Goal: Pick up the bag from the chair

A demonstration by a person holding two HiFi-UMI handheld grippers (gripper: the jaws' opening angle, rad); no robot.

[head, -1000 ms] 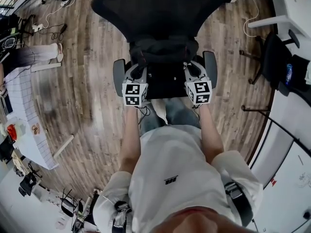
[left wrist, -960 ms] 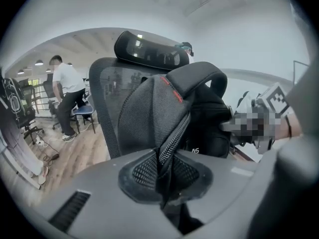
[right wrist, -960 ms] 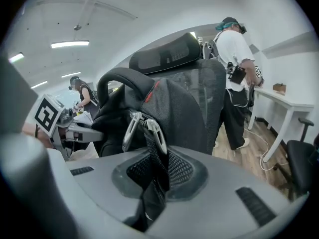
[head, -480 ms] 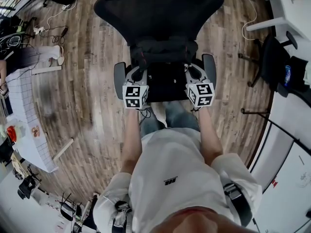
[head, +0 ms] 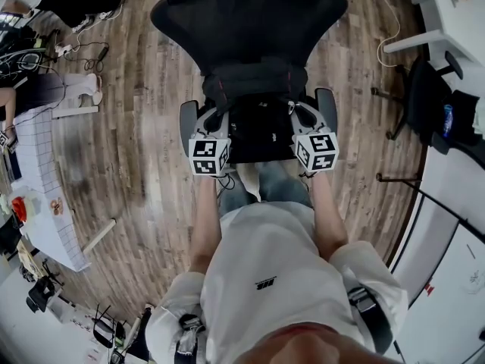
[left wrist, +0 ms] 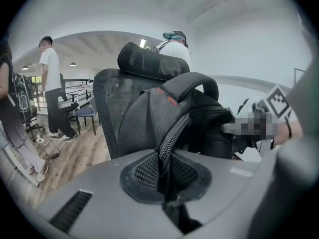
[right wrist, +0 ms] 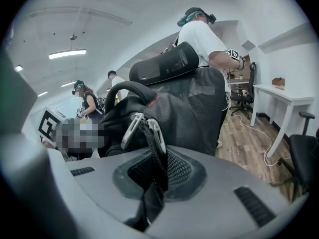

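Gripping on the left: the left gripper (left wrist: 167, 185) has its jaws pressed together on a zippered edge of the black backpack (left wrist: 164, 118). They have just been closing, and the fabric stands between them.
Gripping on the right: the right gripper (right wrist: 153, 183) is clamped on a strip of the backpack's fabric just below two metal zipper pulls (right wrist: 132, 128). Its jaws too have just been closing.
Backpack: it is at the back of the seat (head: 261, 149) of the office chair (head: 250, 21), up against the mesh backrest, with its top handle arching upward. Whether its base rests on the seat cannot be told.
Gripper placing: one is at the backpack's left side and the other at its right, each just beside an armrest (head: 187, 120).
Chair: it is black, with a padded headrest (left wrist: 149, 63), and stands on a wooden floor (head: 136, 127).
Person: stands at the seat's front edge in a white T-shirt (head: 265, 249), both arms reaching forward.
Surroundings: other people stand behind the chair, and a white desk (right wrist: 281, 94) is off to its right.
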